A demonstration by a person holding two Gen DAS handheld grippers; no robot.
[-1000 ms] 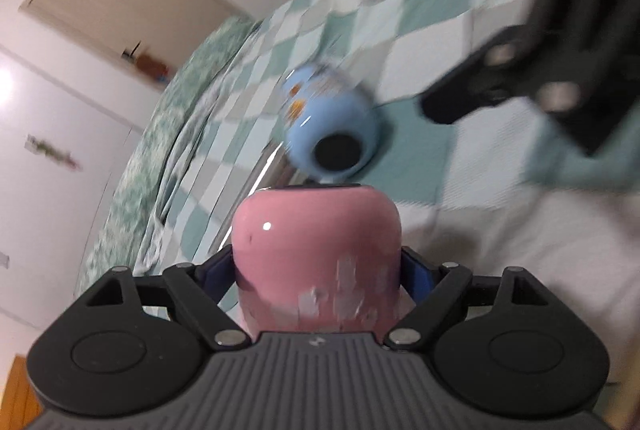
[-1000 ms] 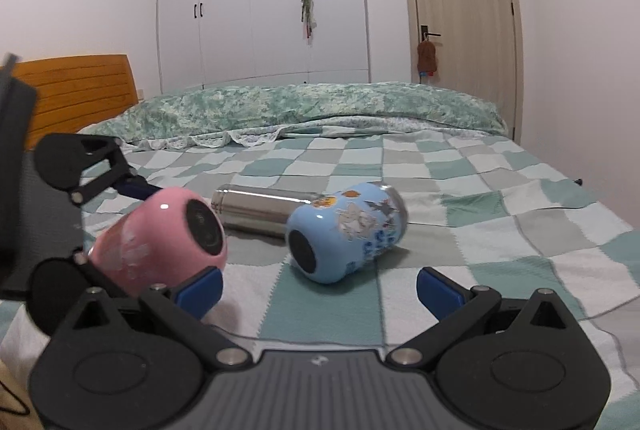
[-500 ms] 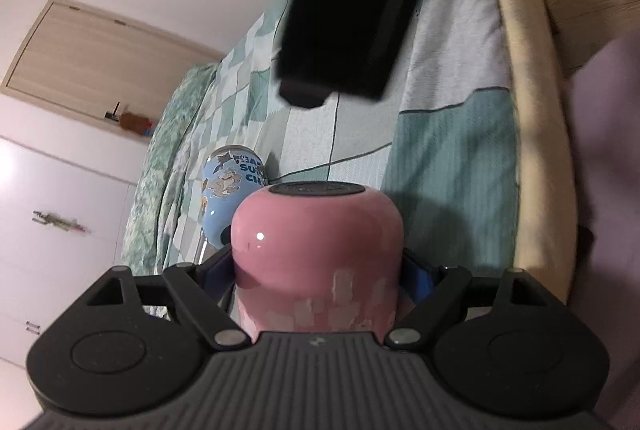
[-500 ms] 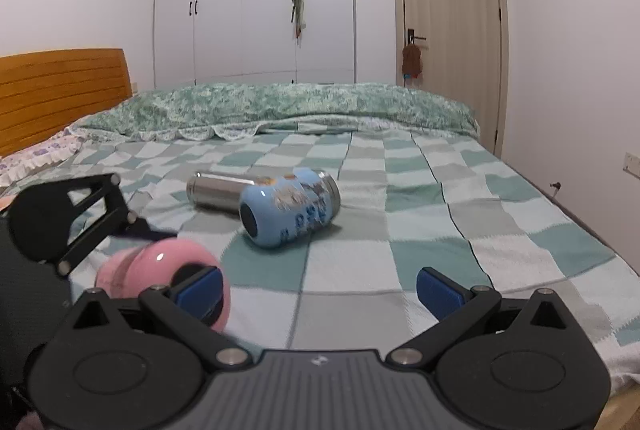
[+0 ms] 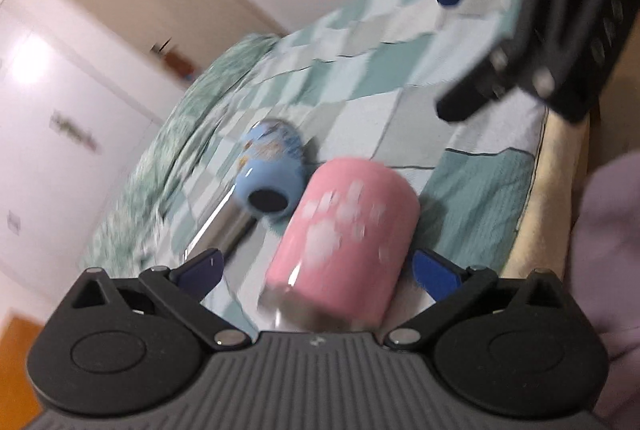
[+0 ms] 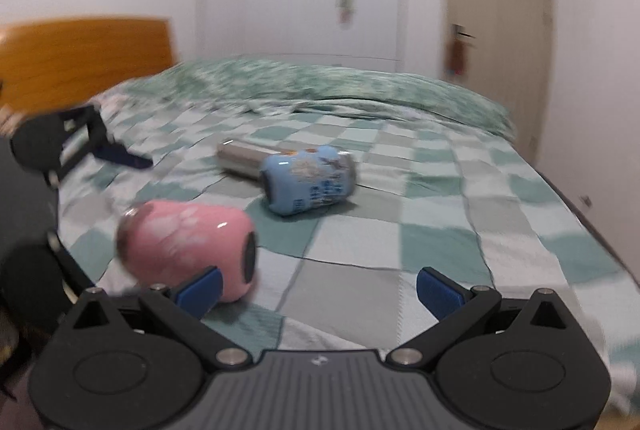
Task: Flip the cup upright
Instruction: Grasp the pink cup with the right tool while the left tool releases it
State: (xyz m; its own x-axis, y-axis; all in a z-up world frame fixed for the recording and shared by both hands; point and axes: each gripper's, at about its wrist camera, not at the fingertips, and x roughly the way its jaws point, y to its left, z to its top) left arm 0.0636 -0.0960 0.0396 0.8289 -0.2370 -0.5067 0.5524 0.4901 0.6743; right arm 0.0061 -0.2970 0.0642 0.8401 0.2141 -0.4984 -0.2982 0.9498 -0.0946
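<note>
The pink cup [image 6: 186,250] is seen lying on its side on the bed quilt [image 6: 420,230], between the spread fingers of the left tool [image 5: 316,270]; nothing is gripped. The right tool [image 6: 318,286] is also open (and empty). On soft bedding the cup could roll away, or topple once stood upright.

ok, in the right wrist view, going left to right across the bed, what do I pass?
left tongs → pink cup lying on its side → steel bottle → blue cup on its side, all on the checked quilt.
</note>
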